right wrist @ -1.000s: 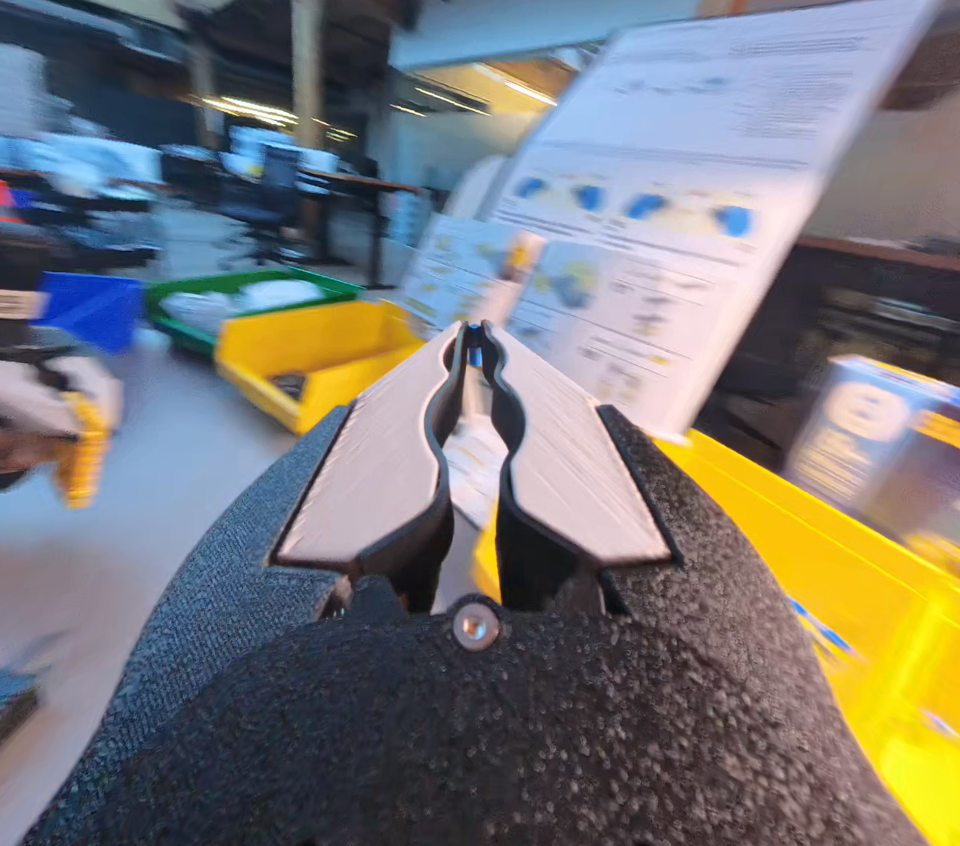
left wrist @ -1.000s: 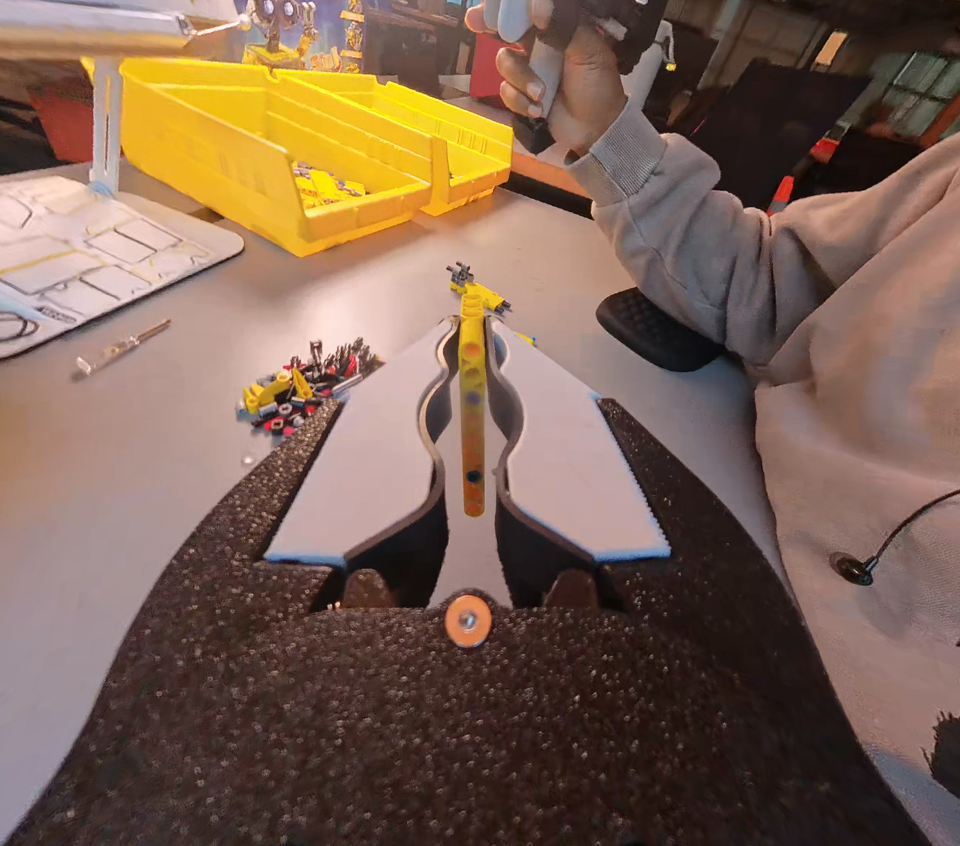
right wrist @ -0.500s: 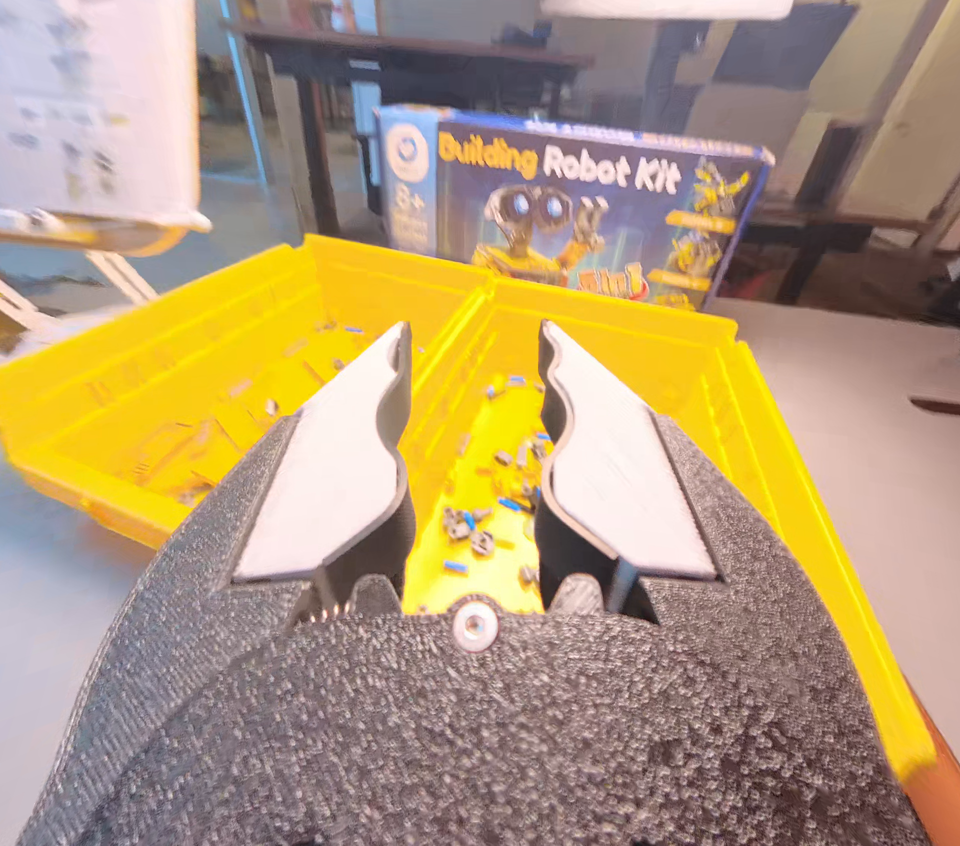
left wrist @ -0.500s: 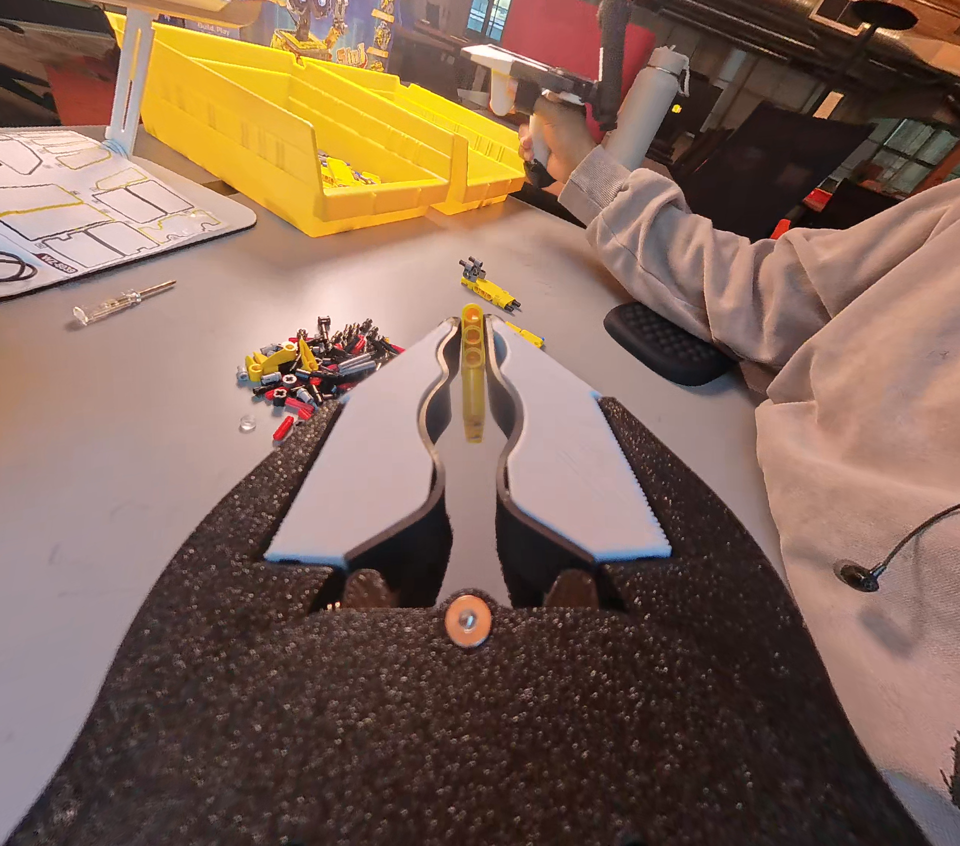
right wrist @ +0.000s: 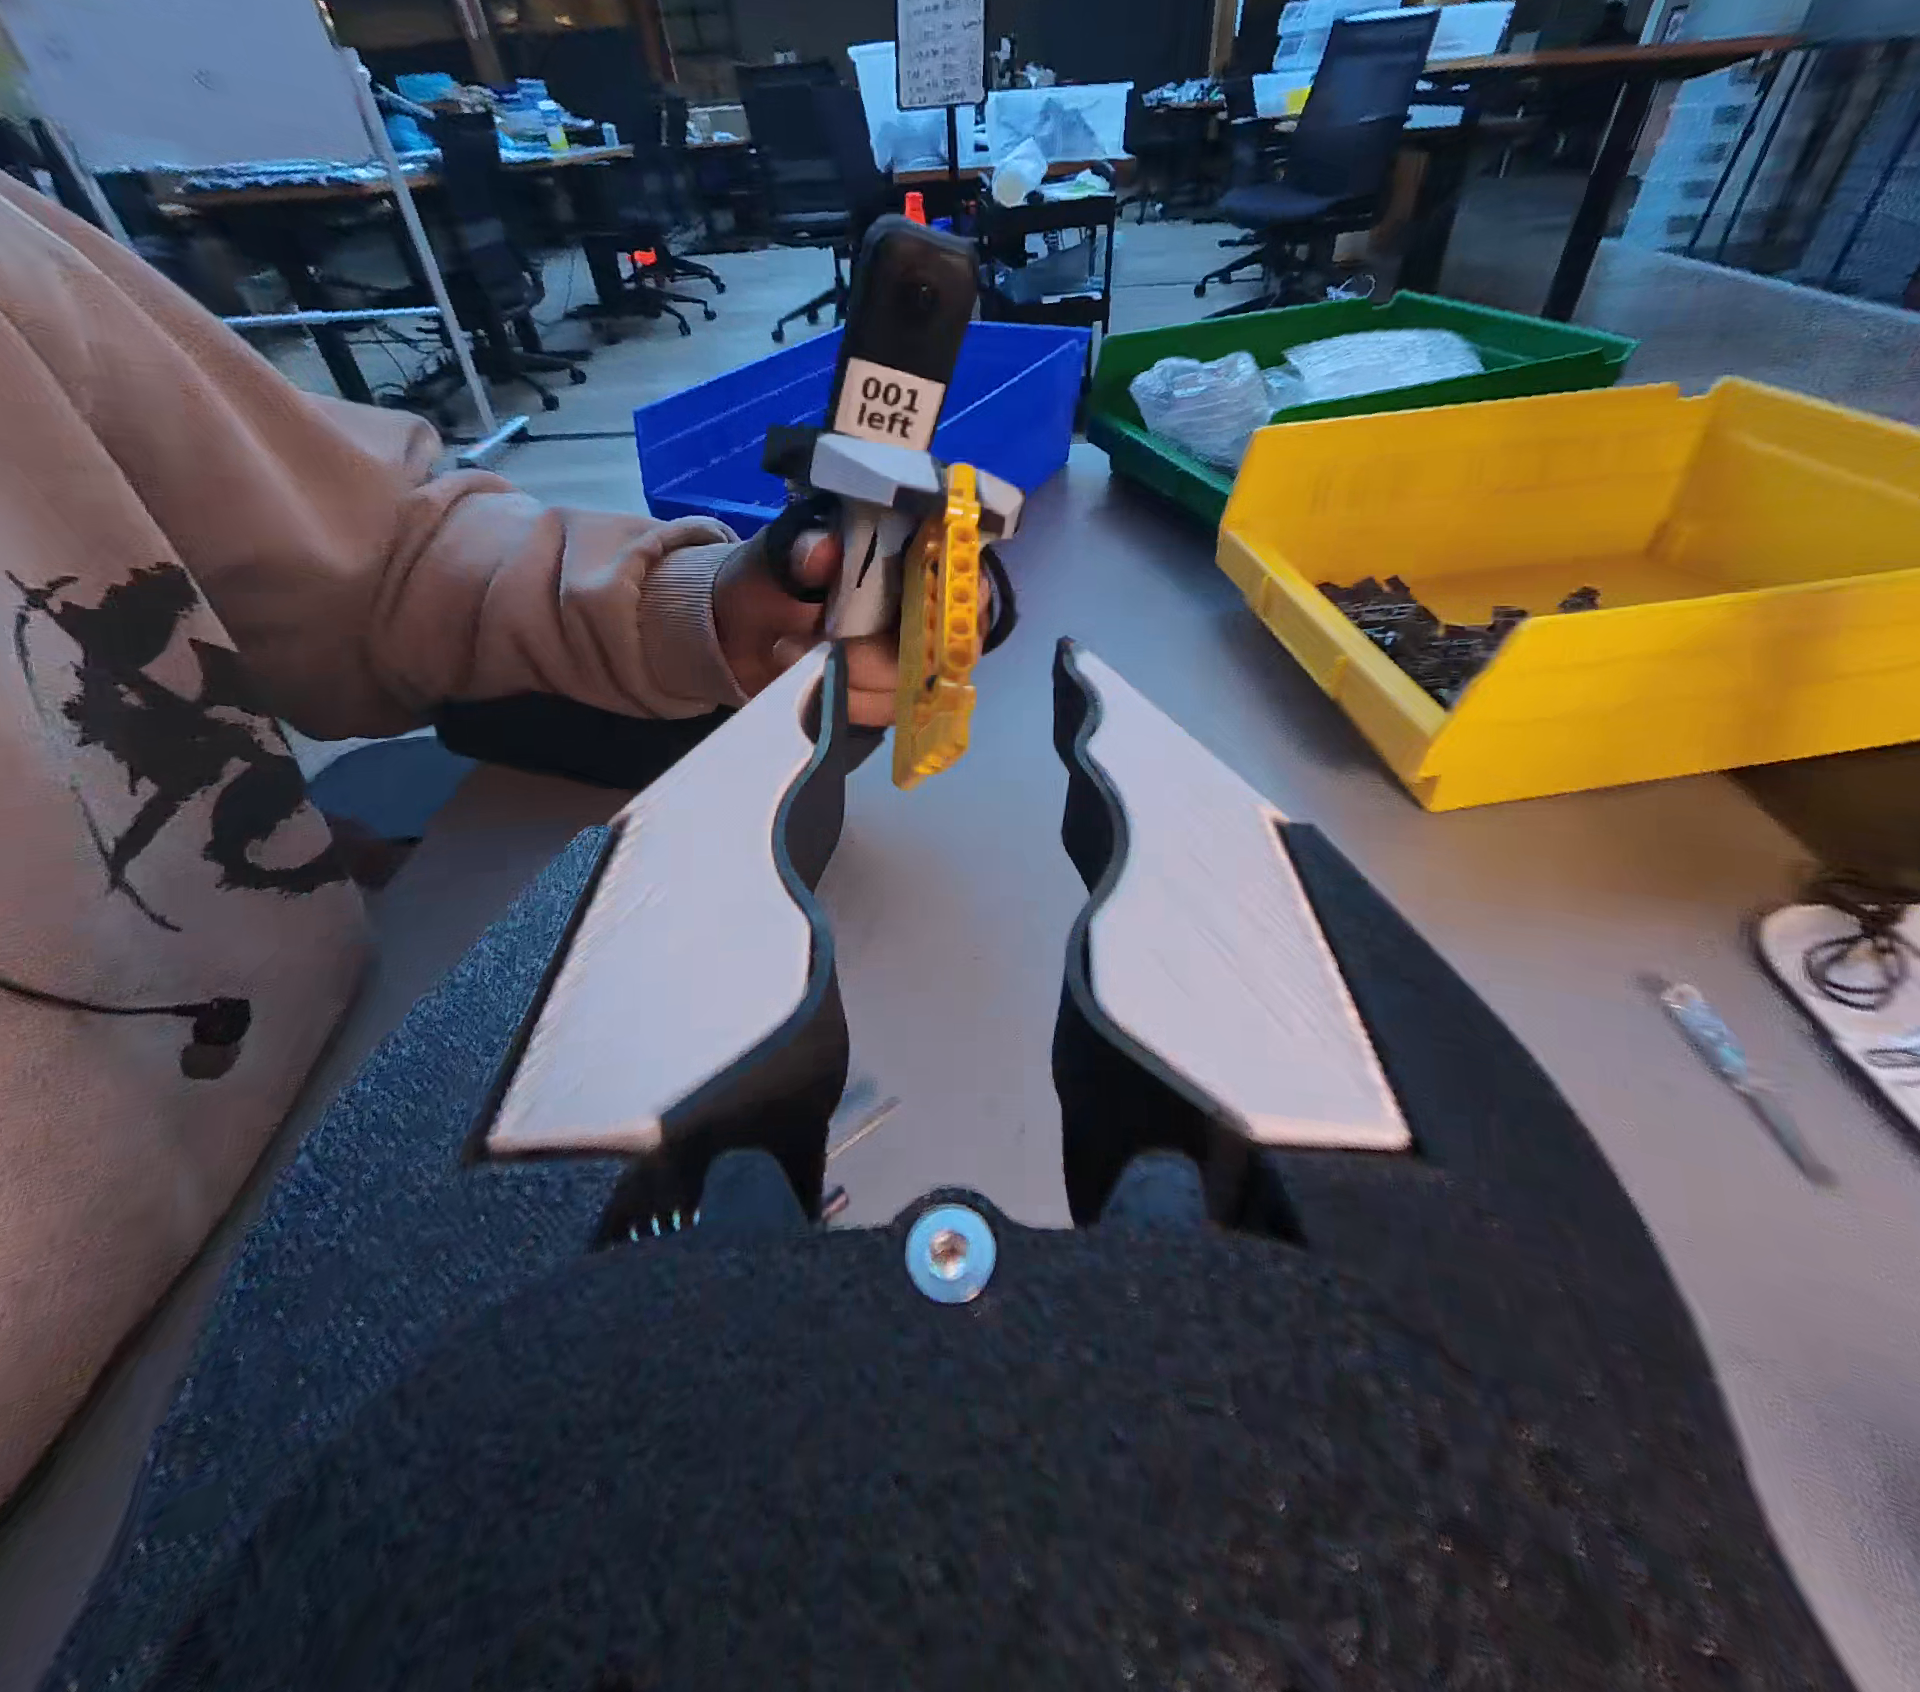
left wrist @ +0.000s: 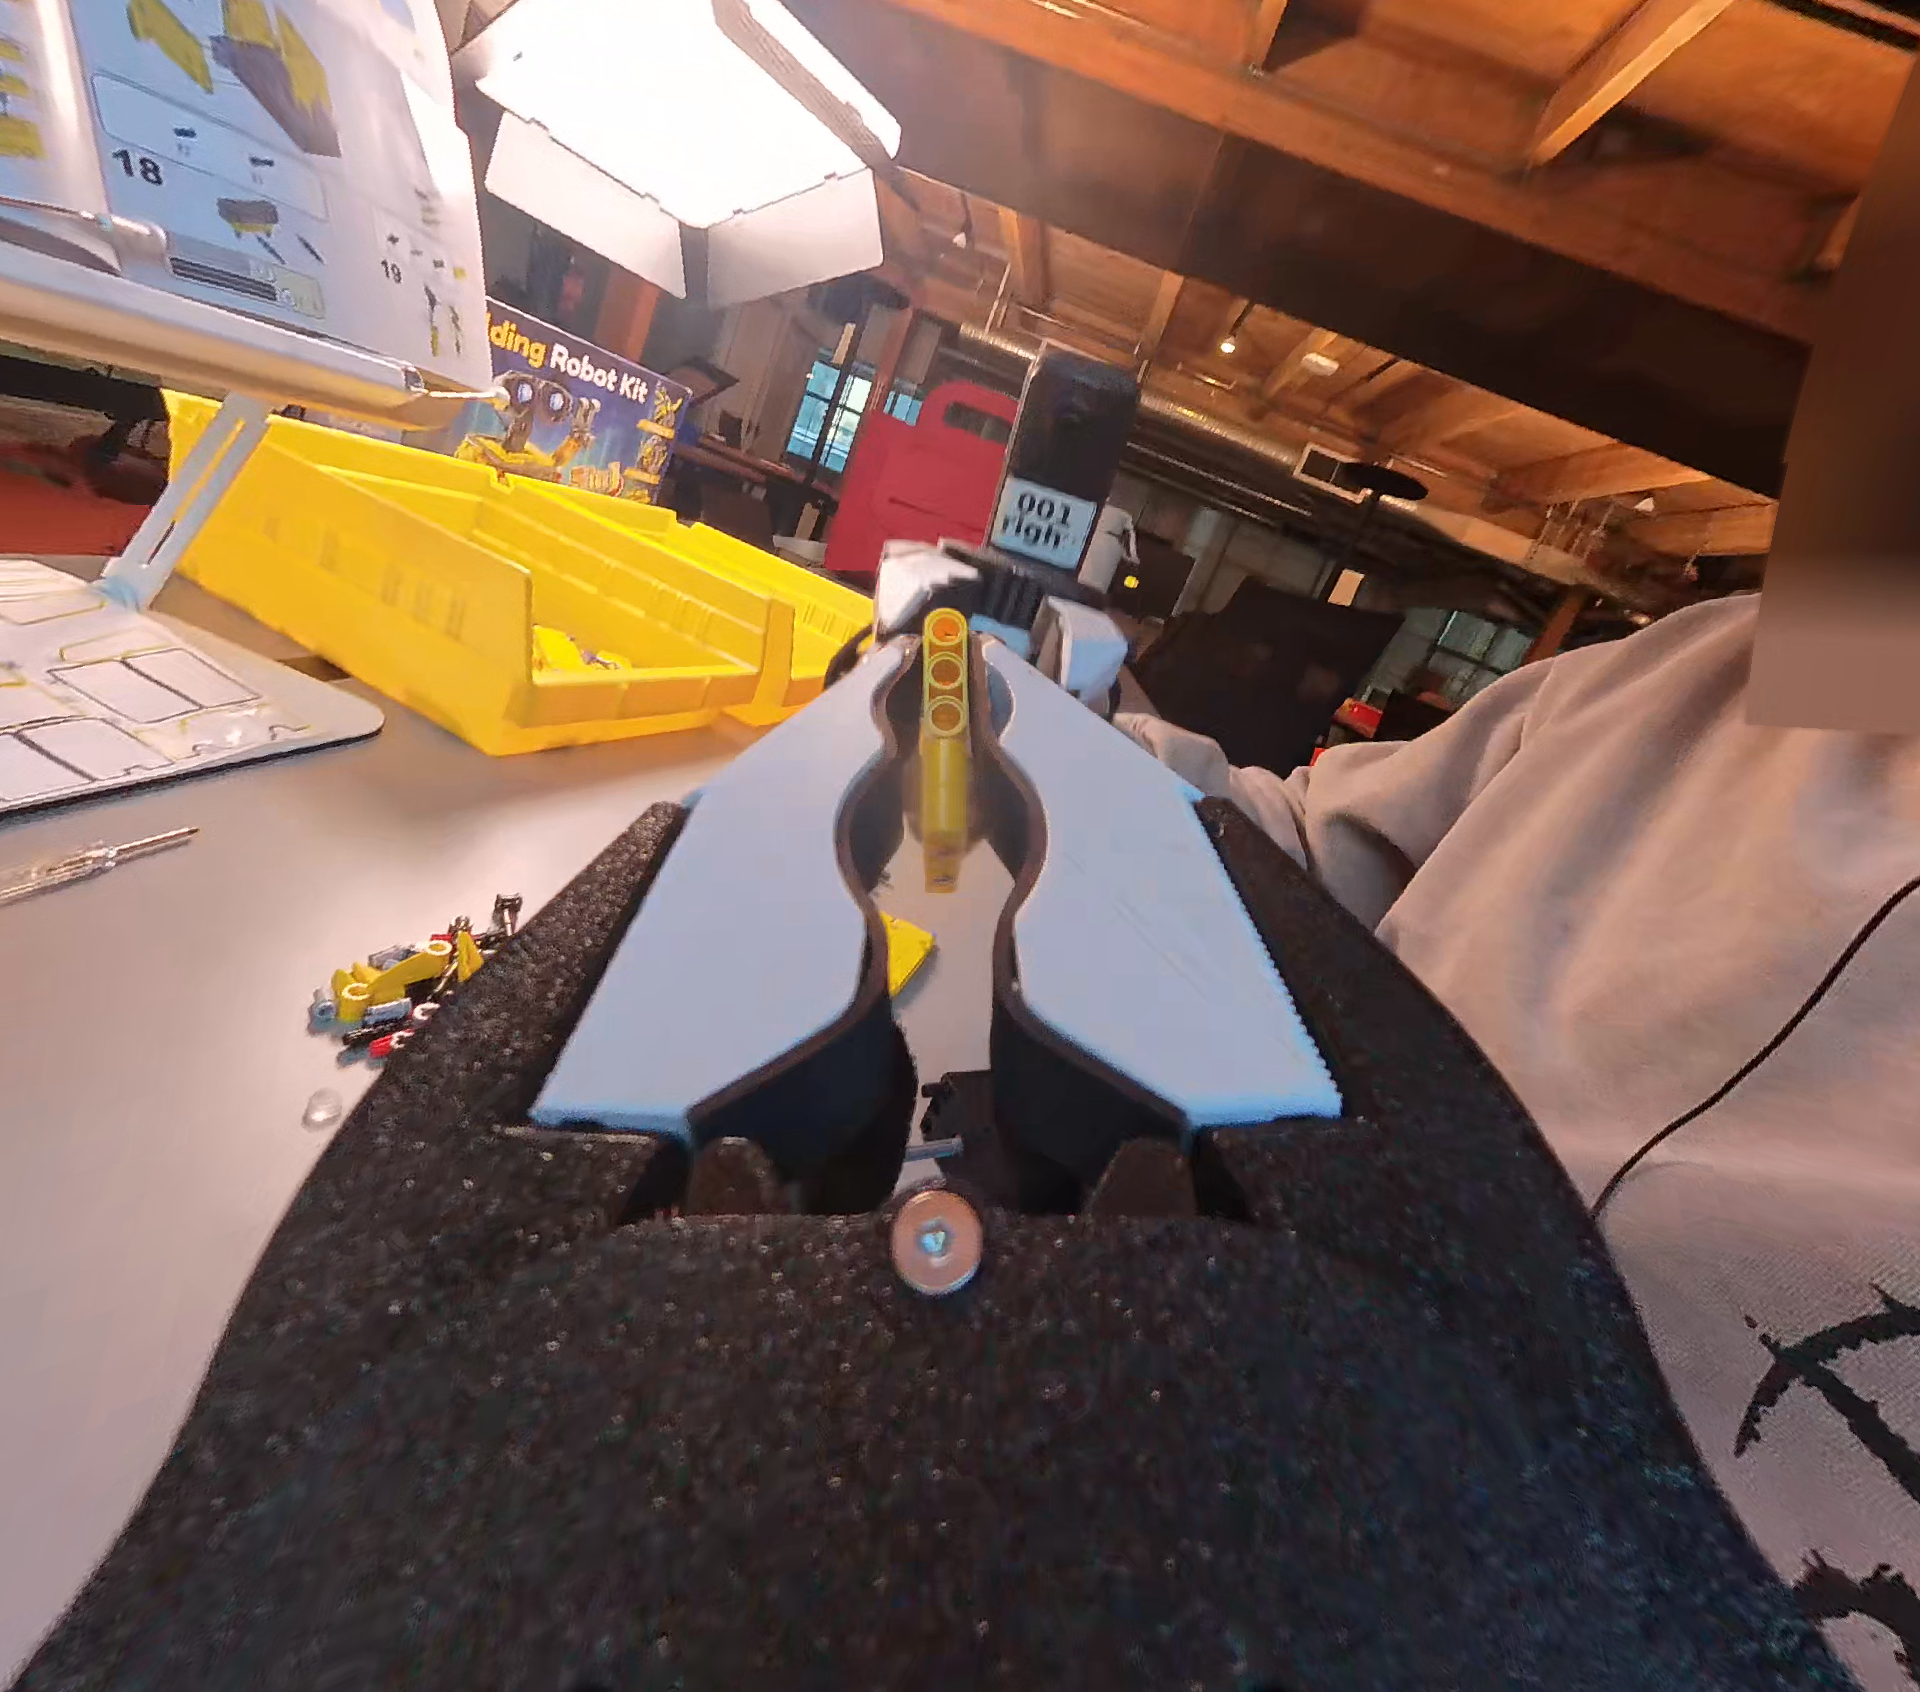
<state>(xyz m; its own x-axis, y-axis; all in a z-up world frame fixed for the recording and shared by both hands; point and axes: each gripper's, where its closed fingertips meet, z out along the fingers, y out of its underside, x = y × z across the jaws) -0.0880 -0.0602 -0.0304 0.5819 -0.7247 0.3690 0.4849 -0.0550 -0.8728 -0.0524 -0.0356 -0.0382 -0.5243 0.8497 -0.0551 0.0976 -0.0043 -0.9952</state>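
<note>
- A studio light panel [left wrist: 665, 84] overhead blazes white, blown out to pure glare in the left wrist view.
- The wooden ceiling [left wrist: 1351, 32] glows warm orange.
- The right wrist view is cooler and dimmer, its far office background soft.
- Wide-angle bending curves lines toward the edges in both views.
- The screwdriver [right wrist: 1730, 1071] smears with motion blur; the near grey table [right wrist: 1558, 915] is softly lit.

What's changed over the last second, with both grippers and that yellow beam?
The right gripper has opened, let go the small blue piece it pinched, and swung from the instruction sheet, past the yellow bins, round to face the left gripper. The left gripper has tilted upward, lifting the yellow beam off the table. It stays shut on the beam; the loose parts pile is unmoved.
</note>
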